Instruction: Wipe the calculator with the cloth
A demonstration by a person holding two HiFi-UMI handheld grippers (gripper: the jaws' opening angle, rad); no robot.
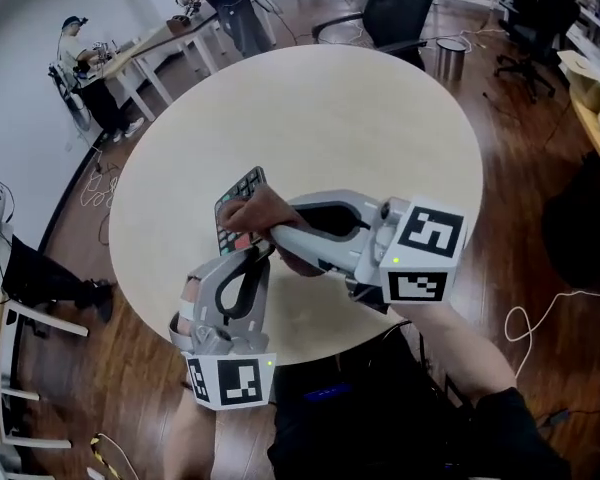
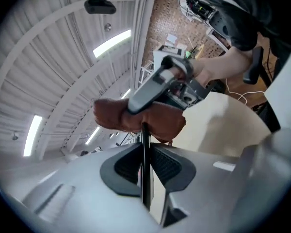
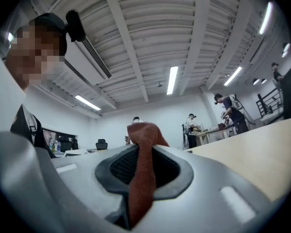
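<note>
Now | left gripper (image 2: 145, 152) clamps calculator (image 2: 145, 140) by near edge | right gripper (image 3: 141, 152) pinches cloth (image 3: 143, 178) | cloth seemingly rests on calculator, beyond left jaws

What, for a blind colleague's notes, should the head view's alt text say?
Seen from above, the right gripper holds a brown cloth against a calculator that the left gripper clamps by its near edge, over a round pale table. Two people are at desks beyond it.
</note>
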